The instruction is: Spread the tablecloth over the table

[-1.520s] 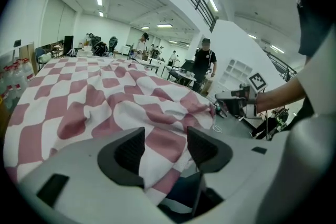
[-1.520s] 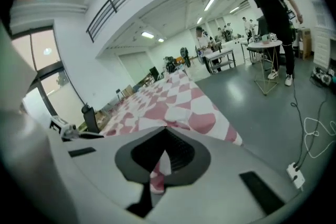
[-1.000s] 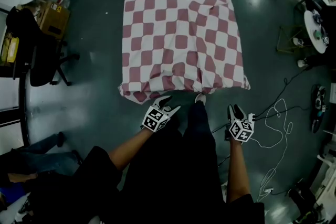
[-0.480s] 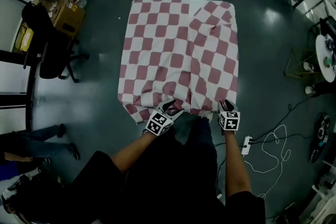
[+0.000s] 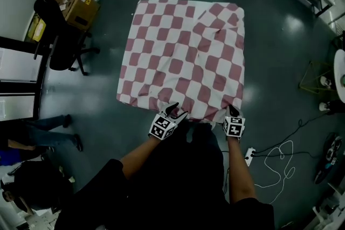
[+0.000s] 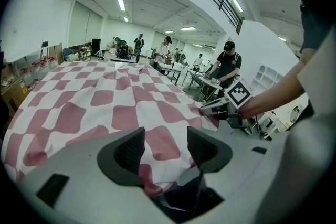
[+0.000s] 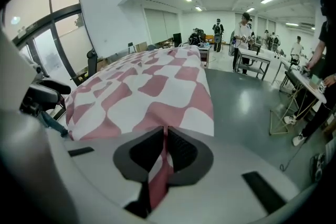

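A red-and-white checked tablecloth [image 5: 180, 56] covers the square table, with wrinkles toward its far right corner. My left gripper [image 5: 175, 111] is at the near edge, left of middle. In the left gripper view [image 6: 165, 149] its jaws stand open, with the hanging cloth edge [image 6: 157, 165] lying loose between them. My right gripper [image 5: 233, 111] is at the near right corner. In the right gripper view [image 7: 164, 150] its jaws have just been closing and now pinch a fold of the cloth [image 7: 160, 176].
A black office chair [image 5: 64, 43] and a cardboard box [image 5: 81, 11] stand left of the table. A power strip [image 5: 250, 154] with a white cable [image 5: 277, 161] lies on the floor at the right. A person's legs [image 5: 38, 134] show at the left. A metal frame [image 5: 315, 75] is at the far right.
Both grippers have moved forward from the floor side up to the cloth's near edge. The right gripper's jaws have closed on the cloth corner; the left's stay open.
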{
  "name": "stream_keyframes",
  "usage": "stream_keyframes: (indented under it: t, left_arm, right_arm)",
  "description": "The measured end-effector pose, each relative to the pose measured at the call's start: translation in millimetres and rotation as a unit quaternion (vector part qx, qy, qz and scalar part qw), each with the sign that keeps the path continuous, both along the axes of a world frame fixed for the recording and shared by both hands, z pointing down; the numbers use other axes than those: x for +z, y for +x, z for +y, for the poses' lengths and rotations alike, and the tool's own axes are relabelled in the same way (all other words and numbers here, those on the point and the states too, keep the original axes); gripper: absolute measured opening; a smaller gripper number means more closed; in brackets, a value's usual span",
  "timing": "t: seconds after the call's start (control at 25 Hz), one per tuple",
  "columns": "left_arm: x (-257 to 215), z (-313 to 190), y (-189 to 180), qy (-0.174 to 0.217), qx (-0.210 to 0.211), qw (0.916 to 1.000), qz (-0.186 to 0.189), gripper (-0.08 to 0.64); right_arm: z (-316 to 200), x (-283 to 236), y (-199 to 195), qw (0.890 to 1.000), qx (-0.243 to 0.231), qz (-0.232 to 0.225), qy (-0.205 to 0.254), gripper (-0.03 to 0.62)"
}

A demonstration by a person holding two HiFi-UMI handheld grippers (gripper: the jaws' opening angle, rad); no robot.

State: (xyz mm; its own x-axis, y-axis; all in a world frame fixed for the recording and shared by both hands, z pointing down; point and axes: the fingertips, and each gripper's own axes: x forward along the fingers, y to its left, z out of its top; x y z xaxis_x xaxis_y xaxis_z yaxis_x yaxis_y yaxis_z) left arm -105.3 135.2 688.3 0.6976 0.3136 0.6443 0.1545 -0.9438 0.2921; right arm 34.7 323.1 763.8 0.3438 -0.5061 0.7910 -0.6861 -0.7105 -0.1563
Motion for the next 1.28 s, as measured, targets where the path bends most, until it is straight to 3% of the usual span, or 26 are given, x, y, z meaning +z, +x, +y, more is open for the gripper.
stream_keyframes:
  t: [0.12, 0.24, 0.36, 0.44, 0.52, 0.56, 0.6, 0.68, 0.76, 0.84, 0.96, 1.08, 1.2, 1.24, 1.28]
  left_arm:
    - [-2.3, -14.5, 5.9, 0.001, -0.011, 0.9999, 0.005, 0.252]
    - [-1.6, -47.4, 18.7, 0.004, -0.033, 0.9994, 0.011, 0.252]
    - [5.0, -91.3, 25.2, 0.011, -0.055, 0.9984, 0.007, 0.252]
    - [8.9, -118.1, 23.2, 0.018, -0.066, 0.9976, 0.005, 0.252]
    - [13.1, -139.1, 18.2, 0.024, -0.072, 0.9971, 0.003, 0.252]
    - [15.8, -147.3, 13.8, 0.025, -0.072, 0.9971, -0.002, 0.252]
    - [19.3, -154.4, 7.8, 0.026, -0.072, 0.9970, -0.010, 0.252]
    - [29.1, -168.3, -5.8, 0.027, -0.074, 0.9965, -0.028, 0.252]
    - [37.6, -183.9, -17.6, 0.026, -0.087, 0.9951, -0.039, 0.252]
    - [42.2, -195.0, -28.5, 0.023, -0.103, 0.9936, -0.041, 0.252]
    - [51.4, -197.7, -42.3, 0.017, -0.105, 0.9929, -0.054, 0.252]
    - [64.6, -198.2, -55.4, 0.007, -0.101, 0.9923, -0.072, 0.255]
    - [68.7, -204.1, -67.1, 0.011, -0.106, 0.9924, -0.061, 0.256]
    - [68.5, -204.8, -68.4, 0.010, -0.105, 0.9927, -0.058, 0.256]
    - [68.1, -204.7, -68.7, 0.006, -0.103, 0.9930, -0.058, 0.256]
  right_arm:
    - [-2.3, -8.4, 5.6, 1.000, -0.009, -0.019, 0.007, 0.041]
    - [-18.3, -40.8, 23.2, 0.999, 0.010, -0.003, 0.052, 0.051]
    - [-58.0, -47.0, 18.6, 0.996, 0.012, -0.029, 0.084, 0.055]
    - [-83.6, -29.7, -3.7, 0.996, -0.028, -0.061, 0.063, 0.117]
    - [-93.0, -12.3, -19.3, 0.996, -0.064, -0.062, 0.024, 0.164]
    - [-88.9, -7.5, -18.2, 0.997, -0.071, -0.040, 0.003, 0.164]
    - [-80.1, -5.0, -11.5, 0.997, -0.072, -0.011, -0.016, 0.120]
    - [-58.7, -3.0, 9.4, 0.998, -0.055, 0.024, -0.027, 0.091]
    - [-48.7, -1.8, 24.7, 0.998, -0.056, 0.025, -0.029, 0.071]
    - [-51.3, -1.8, 26.5, 0.994, -0.094, 0.019, -0.046, 0.088]
    - [-65.1, -19.2, 23.6, 0.997, -0.077, -0.021, 0.011, 0.132]
    - [-88.2, -35.8, 4.8, 0.995, -0.056, -0.050, 0.067, 0.124]
    - [-99.6, -18.9, -31.9, 0.993, -0.077, -0.076, 0.042, 0.135]
    - [-95.4, -12.3, -35.6, 0.994, -0.078, -0.069, 0.030, 0.148]
    - [-89.2, -8.3, -33.9, 0.995, -0.073, -0.056, 0.026, 0.118]
